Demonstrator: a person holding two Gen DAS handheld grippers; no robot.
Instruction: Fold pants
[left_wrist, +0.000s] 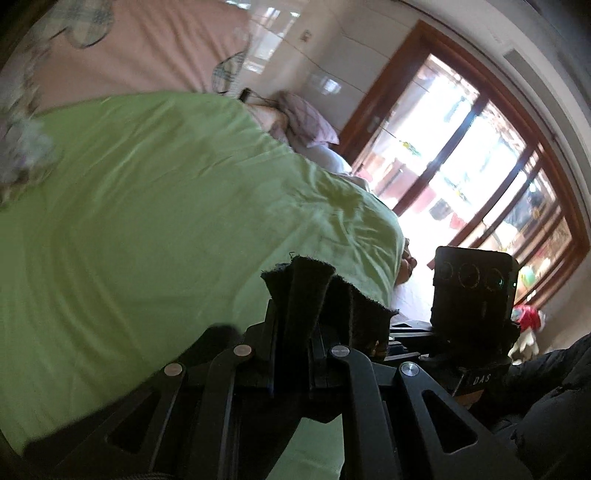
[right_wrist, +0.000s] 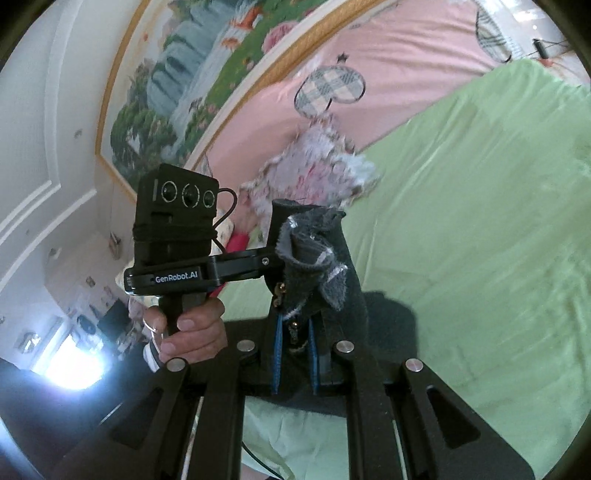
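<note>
Left gripper (left_wrist: 325, 291): fingers pressed together, pinching a bunch of dark cloth, apparently the pants (left_wrist: 314, 280), held up off the green sheet (left_wrist: 147, 221) beyond it.

Right gripper (right_wrist: 314, 251): likewise closed on a frayed grey edge of the pants (right_wrist: 314, 258); the other gripper, held by a hand (right_wrist: 188, 325), sits just to its left.

Floral cloth (right_wrist: 314, 173): crumpled ahead of the right gripper, on the sheet.

Risk: both grips catch only a small bunched edge; a tug could pull the cloth free, or it may land twisted.
</note>
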